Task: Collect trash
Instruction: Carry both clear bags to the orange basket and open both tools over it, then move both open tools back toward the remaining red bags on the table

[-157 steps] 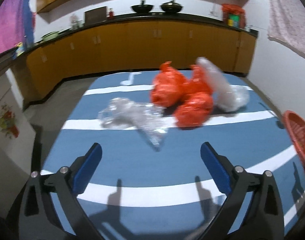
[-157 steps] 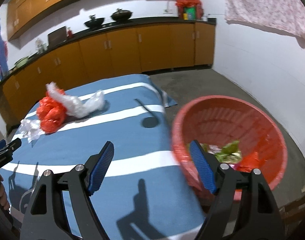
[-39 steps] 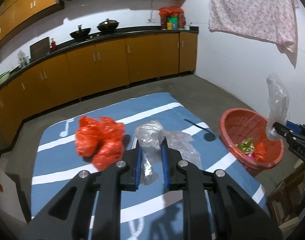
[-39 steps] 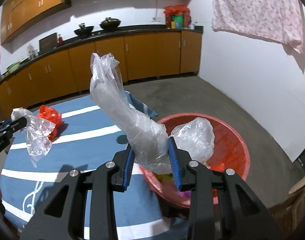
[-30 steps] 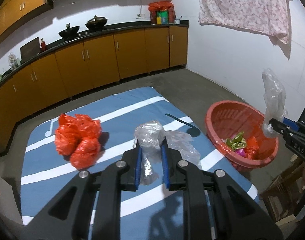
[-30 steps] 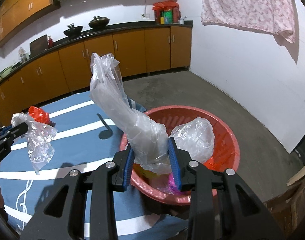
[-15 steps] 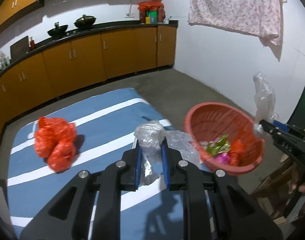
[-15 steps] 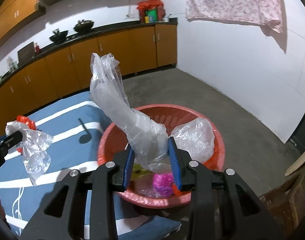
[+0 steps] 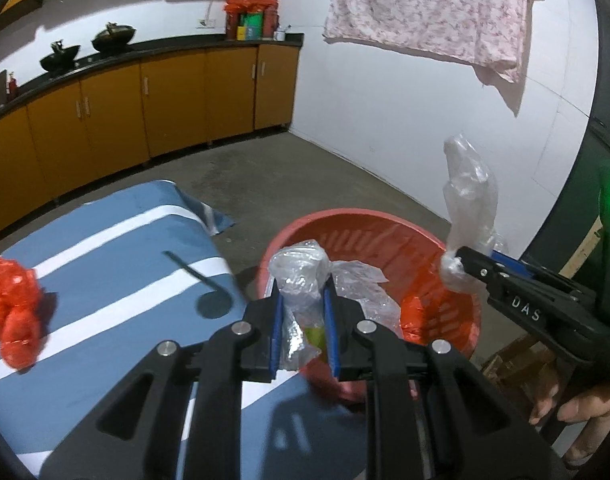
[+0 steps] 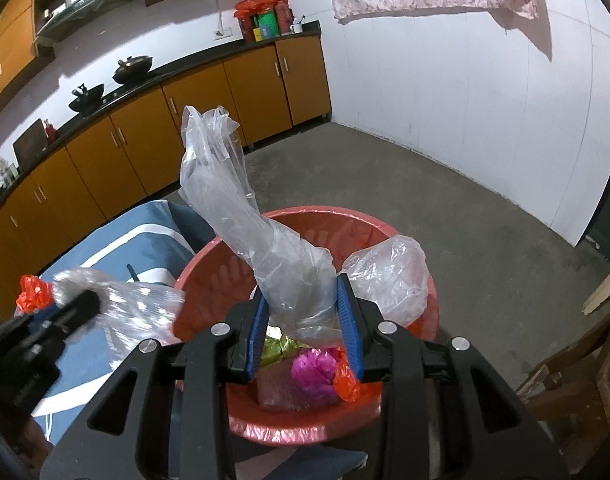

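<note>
both grippers are hanging over the red basket (image 10: 401, 236): left gripper (image 9: 303, 330) fingers pinching a clear wrapper (image 9: 301, 270), possibly crumpled film; right gripper (image 10: 305, 320) fingers pinching a clear bag (image 10: 241, 216).

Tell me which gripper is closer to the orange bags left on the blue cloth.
Left. The left gripper, shut on a clear bag, sits at the basin-side edge of the cloth from the orange bags. The right gripper hangs over the red basin, farther off.
</note>
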